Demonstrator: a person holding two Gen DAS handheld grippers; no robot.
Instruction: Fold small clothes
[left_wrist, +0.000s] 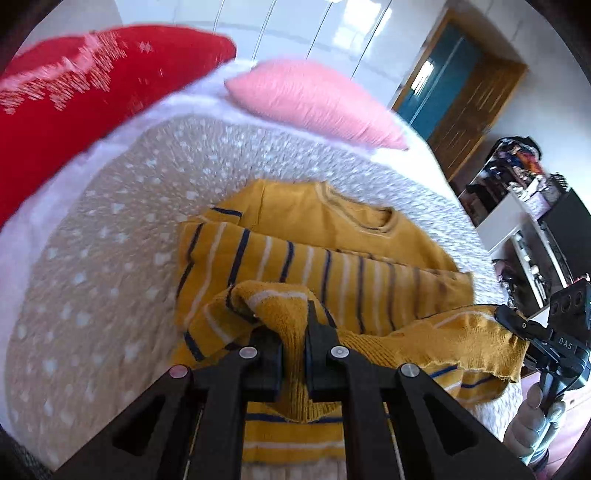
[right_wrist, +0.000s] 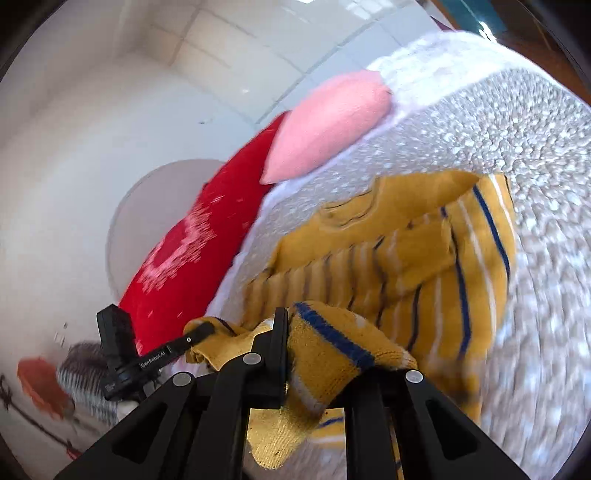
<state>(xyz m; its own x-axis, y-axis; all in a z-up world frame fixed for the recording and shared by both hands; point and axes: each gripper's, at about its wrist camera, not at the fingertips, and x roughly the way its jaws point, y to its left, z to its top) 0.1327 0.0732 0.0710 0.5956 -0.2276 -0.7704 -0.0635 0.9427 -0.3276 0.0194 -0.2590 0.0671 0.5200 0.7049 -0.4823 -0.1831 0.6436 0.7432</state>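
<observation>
A mustard sweater (left_wrist: 332, 229) with navy and white stripes lies on the bed, its collar toward the pillows and both sleeves laid across the body. My left gripper (left_wrist: 293, 332) is shut on the lifted bottom hem, with knit bunched between its fingers. At the right edge of the left wrist view my right gripper (left_wrist: 517, 325) pinches the other end of that hem. In the right wrist view the sweater (right_wrist: 406, 240) stretches ahead; the right gripper (right_wrist: 314, 343) is shut on the hem, which drapes over one finger. The left gripper (right_wrist: 199, 332) grips the hem at the left.
The bed has a beige dotted cover (left_wrist: 92, 277). A red pillow (left_wrist: 74, 92) and a pink pillow (left_wrist: 314, 99) lie at its head against a white tiled wall. A cluttered white shelf (left_wrist: 517, 206) and a wooden door (left_wrist: 454, 85) stand to the right. A gloved hand (left_wrist: 535, 417) holds the right gripper.
</observation>
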